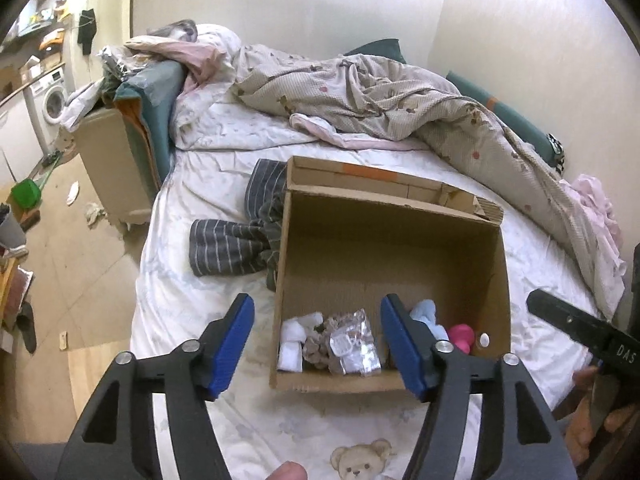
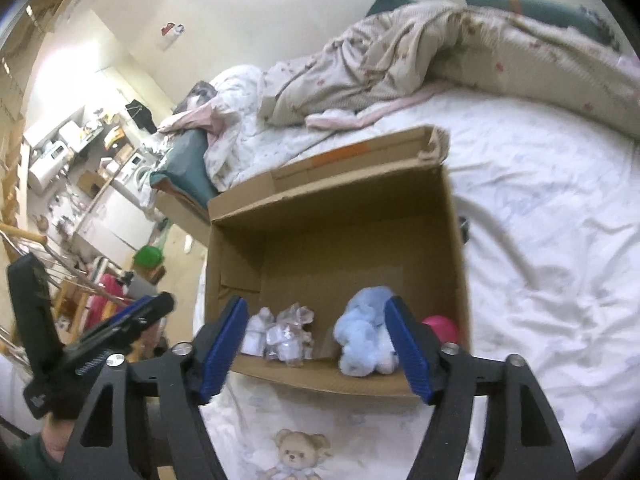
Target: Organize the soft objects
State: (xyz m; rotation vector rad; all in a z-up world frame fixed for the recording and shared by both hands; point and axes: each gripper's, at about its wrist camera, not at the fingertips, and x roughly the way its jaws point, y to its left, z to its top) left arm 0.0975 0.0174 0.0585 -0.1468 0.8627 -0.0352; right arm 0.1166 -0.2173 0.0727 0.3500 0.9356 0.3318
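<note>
The only readable text is "DAS", in pale letters on the black body of the right gripper [image 1: 576, 322].

The room is lit by soft, warm indoor light, and the white bed [image 1: 224, 184] looks bright. Far off to the left of the right hand-held gripper [image 2: 316, 346], a glowing patch washes out the wall [image 2: 68, 68]. Inside the box [image 1: 392, 240] it is darker, with soft shadow. Both pictures bend round at the edges, with black corners. The right view is a bit blurry; the blue toy [image 2: 362, 336] looks smeared. The left view is sharper.
</note>
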